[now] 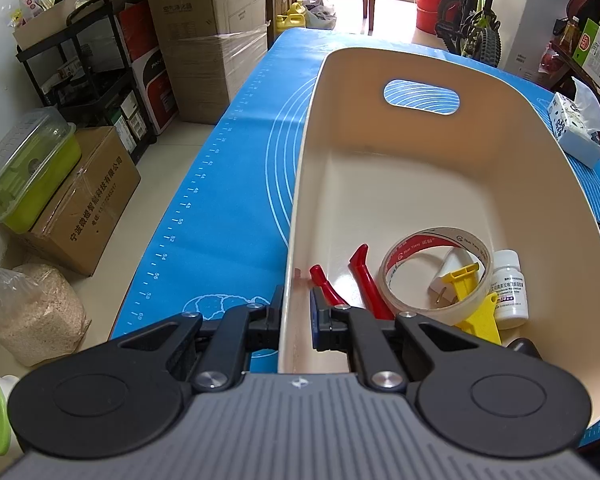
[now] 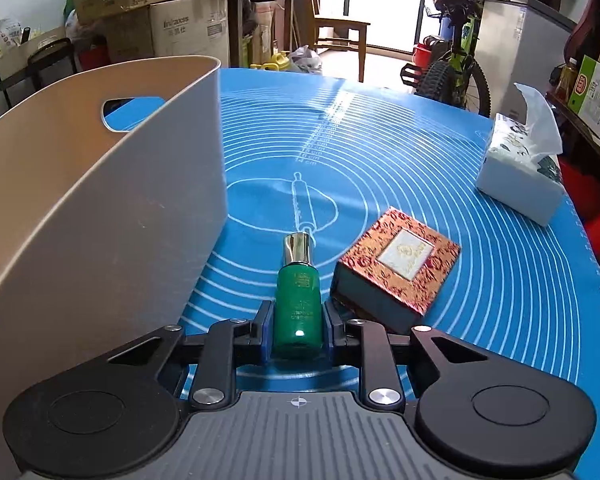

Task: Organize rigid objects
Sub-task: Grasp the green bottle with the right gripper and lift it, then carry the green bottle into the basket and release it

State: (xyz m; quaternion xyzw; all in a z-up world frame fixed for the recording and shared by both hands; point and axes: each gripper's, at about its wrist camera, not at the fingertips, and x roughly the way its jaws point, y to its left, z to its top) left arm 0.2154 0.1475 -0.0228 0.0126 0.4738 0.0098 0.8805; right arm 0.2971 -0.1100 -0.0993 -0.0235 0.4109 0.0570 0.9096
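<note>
A cream plastic basket (image 1: 420,168) stands on the blue mat. My left gripper (image 1: 296,312) is shut on the basket's near left wall, one finger outside and one inside. Inside lie red-handled pliers (image 1: 364,276), a tape roll (image 1: 436,268), a yellow tool (image 1: 476,304), a white plug (image 1: 452,268) and a white pill bottle (image 1: 510,284). My right gripper (image 2: 296,320) is shut on a green bottle with a silver cap (image 2: 298,300), just right of the basket's outer wall (image 2: 100,216). A red patterned box (image 2: 396,264) lies on the mat beside the bottle.
A tissue box (image 2: 520,172) sits at the mat's far right edge; it also shows in the left wrist view (image 1: 576,128). The blue mat (image 2: 380,140) covers the table. Cardboard boxes (image 1: 204,32), a shelf and a bicycle (image 2: 456,68) stand beyond the table.
</note>
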